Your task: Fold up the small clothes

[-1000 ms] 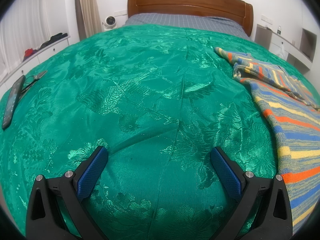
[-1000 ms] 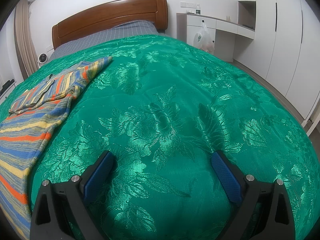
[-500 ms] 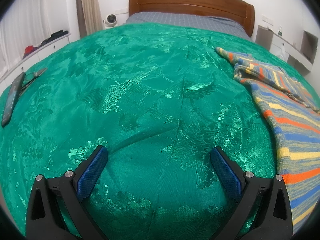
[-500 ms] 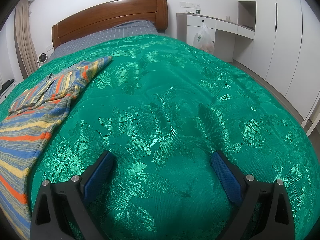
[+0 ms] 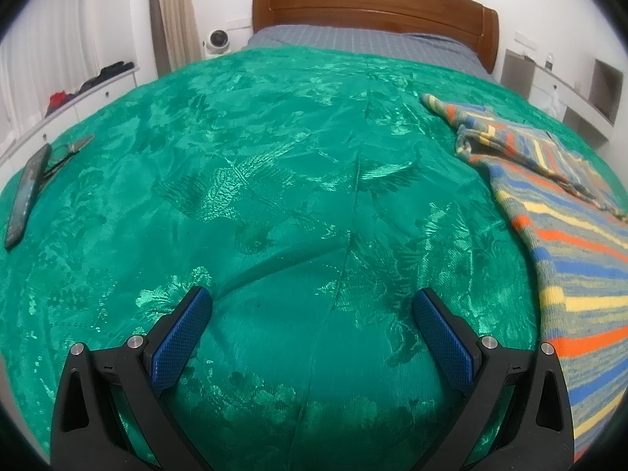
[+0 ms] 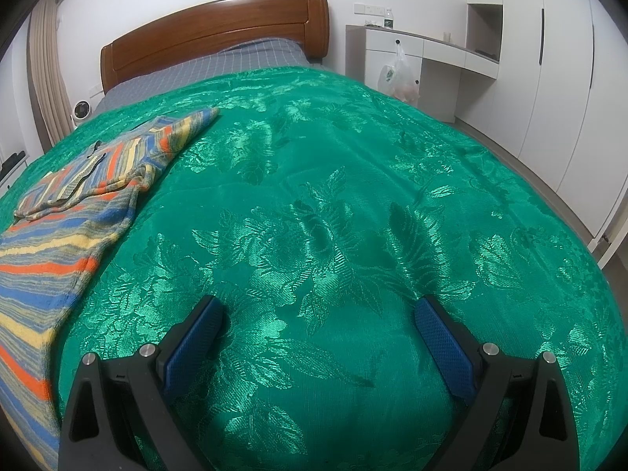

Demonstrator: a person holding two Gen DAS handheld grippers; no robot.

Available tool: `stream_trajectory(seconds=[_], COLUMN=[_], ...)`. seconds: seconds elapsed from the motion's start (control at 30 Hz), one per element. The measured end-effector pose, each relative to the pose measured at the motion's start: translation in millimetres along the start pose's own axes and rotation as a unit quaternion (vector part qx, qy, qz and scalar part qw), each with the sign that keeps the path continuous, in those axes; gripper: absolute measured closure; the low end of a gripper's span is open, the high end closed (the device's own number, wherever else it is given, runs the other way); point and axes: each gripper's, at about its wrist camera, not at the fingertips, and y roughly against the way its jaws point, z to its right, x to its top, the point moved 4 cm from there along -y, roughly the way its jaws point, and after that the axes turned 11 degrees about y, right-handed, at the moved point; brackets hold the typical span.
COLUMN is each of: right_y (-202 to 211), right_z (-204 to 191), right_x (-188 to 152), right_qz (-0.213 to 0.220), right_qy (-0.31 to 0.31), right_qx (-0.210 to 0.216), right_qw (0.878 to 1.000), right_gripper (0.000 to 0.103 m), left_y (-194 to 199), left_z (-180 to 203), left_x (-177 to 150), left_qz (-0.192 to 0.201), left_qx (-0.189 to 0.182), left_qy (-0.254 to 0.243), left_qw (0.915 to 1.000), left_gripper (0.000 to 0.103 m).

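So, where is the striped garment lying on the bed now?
The striped garment lies on the green bedspread between the two grippers: at the right edge of the left wrist view, at the left edge of the right wrist view, one end pointing toward the wooden headboard.

No legible text, label, brand, number or sign in either wrist view. Plastic bag point(image 6: 397, 78), upper right of the right wrist view, carries a green mark, too small to read. Dark flat device point(image 5: 26, 196) at the left edge of the left wrist view: nothing readable.
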Motion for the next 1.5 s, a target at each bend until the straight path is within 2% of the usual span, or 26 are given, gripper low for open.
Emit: stream_trajectory(seconds=[0.2,0.57,0.73,0.83,1.0,1.07,1.13,1.23,1.33,1.4,1.43,1.5], right_y=[1,3,0,6,65,91,115,143,151,145,140,132], right_z=[2,3,3,7,9,4,-5,-16,-33,-45,-52,-59], right_x=[-1,-2,6,15,28,27,22,5,-22,-43,-53,-68], right_qz=[0.001,-0.002,-0.038,-0.072,-0.016,-0.005,-0.006,-0.024,-0.082,-0.139,-0.167,-0.202], right_qy=[0.001,0.008,0.012,0.009,-0.016,-0.004,0.014,0.030,0.020,0.010,0.006,0.004], right_qx=[-0.002,-0.009,-0.006,0.010,0.044,0.064,0.087,0.115,0.183,0.227,0.242,0.260], right_qw=[1.000,1.000,0.999,0.997,0.999,0.998,0.996,0.993,0.980,0.964,0.956,0.944], right_gripper=[0.005,0.005,0.003,0.003,0.003,0.003,0.003,0.003,0.003,0.004,0.005,0.016], left_y=[1,2,5,19,64,81,92,97,92,86,85,84], left_z=[5,2,2,0,-9,-9,-7,5,21,31,36,45], left_x=[1,-2,-1,3,2,-6,-20,-44,-63,-71,-75,-81], left_qz=[-0.012,-0.017,-0.019,-0.018,0.002,-0.013,-0.047,-0.112,-0.165,-0.186,-0.191,-0.202], left_qx=[0.028,0.014,0.011,-0.008,-0.058,-0.078,-0.106,-0.128,-0.131,-0.121,-0.114,-0.107], left_qy=[-0.002,-0.009,-0.011,0.001,0.029,0.035,0.043,0.046,0.040,0.021,0.007,-0.018], left_qw=[0.9995,0.9997,0.9997,0.9998,0.9979,0.9963,0.9923,0.9844,0.9767,0.9750,0.9749,0.9733], left_gripper=[0.000,0.000,0.001,0.001,0.001,0.001,0.001,0.001,0.002,0.002,0.006,0.019])
